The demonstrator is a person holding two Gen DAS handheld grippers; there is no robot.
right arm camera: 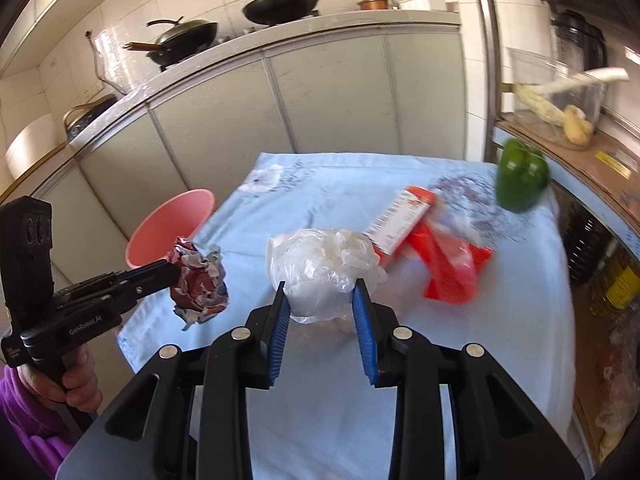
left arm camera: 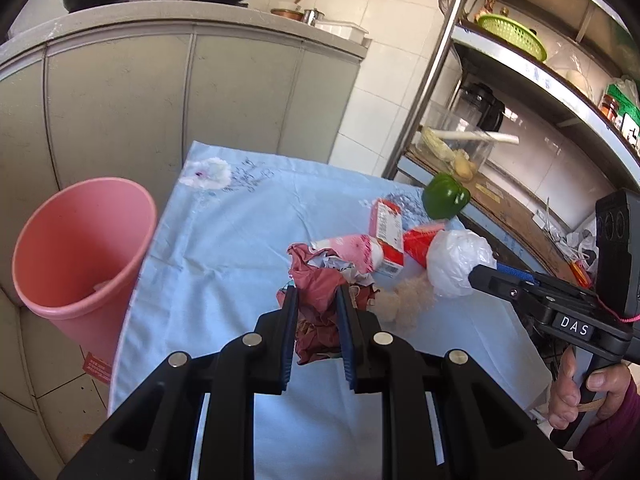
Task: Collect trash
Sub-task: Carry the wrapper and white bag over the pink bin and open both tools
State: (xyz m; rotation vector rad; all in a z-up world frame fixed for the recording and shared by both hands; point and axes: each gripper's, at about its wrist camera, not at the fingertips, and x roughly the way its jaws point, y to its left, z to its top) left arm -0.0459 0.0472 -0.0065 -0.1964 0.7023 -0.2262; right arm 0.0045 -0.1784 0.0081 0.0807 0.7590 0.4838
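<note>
Left tongs (left arm camera: 318, 300) pinch a crumpled maroon-and-white paper wad (left arm camera: 318, 280), lifted off the light-blue-clothed desk (left arm camera: 224, 240). Right tongs (right arm camera: 322, 300) clamp a scrunched white plastic bag (right arm camera: 320, 268). Both light, soft, springy; the bag looks slippery, so grip mid-bulk. Pink plastic bin (left arm camera: 80, 240) stands left of the desk.

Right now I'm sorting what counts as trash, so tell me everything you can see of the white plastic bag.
The white plastic bag is thin, translucent, crinkled film bunched into a rounded wad. It sits clamped between the blue pads of the right hand-held gripper, apparently lifted off the light blue tablecloth. Behind it lie a red-and-white carton and a red wrapper. Whether anything is inside it cannot be told.
</note>
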